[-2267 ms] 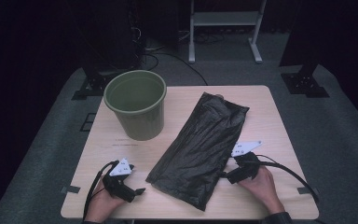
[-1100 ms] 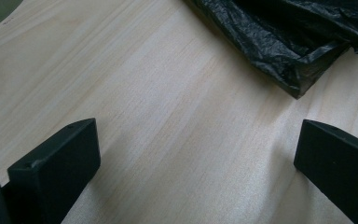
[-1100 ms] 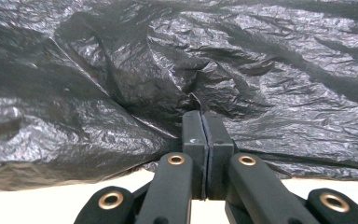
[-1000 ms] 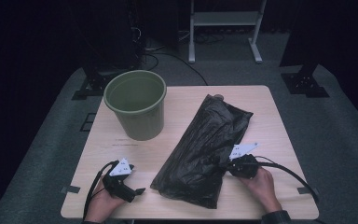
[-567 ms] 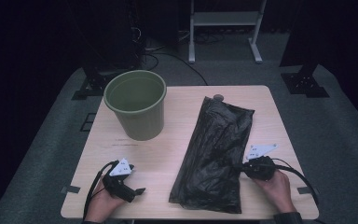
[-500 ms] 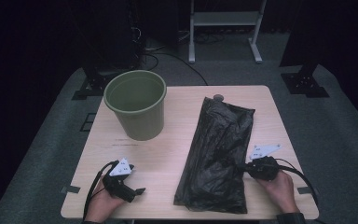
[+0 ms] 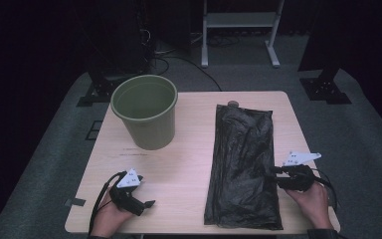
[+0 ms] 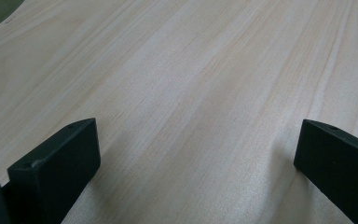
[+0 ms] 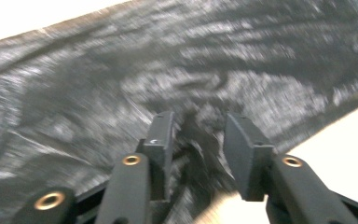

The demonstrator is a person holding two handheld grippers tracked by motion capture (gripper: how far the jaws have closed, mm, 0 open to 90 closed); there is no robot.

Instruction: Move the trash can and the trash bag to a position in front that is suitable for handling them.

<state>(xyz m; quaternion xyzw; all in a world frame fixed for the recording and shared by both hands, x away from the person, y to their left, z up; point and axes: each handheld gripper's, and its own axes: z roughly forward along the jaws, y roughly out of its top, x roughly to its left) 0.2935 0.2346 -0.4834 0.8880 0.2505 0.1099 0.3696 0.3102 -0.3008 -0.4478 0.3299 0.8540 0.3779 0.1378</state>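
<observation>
Right claw [image 9: 196,140], jaws just opening and partly spread, sits at the black bag's [image 7: 243,164] right edge; motion blur hides whether the crumpled fold between them touches the pads. Left claw [image 8: 196,154] is spread wide over bare surface [image 7: 189,159], near the front edge.

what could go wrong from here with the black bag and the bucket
1. The right gripper has just been opening its jaws, with a raised fold of the black bag between them; the pads look clear of it, so a pull now may slip off.
2. The bag's near end reaches the table edge, so more dragging could slide it off.
3. The green bucket stands free and could tip if bumped.
</observation>
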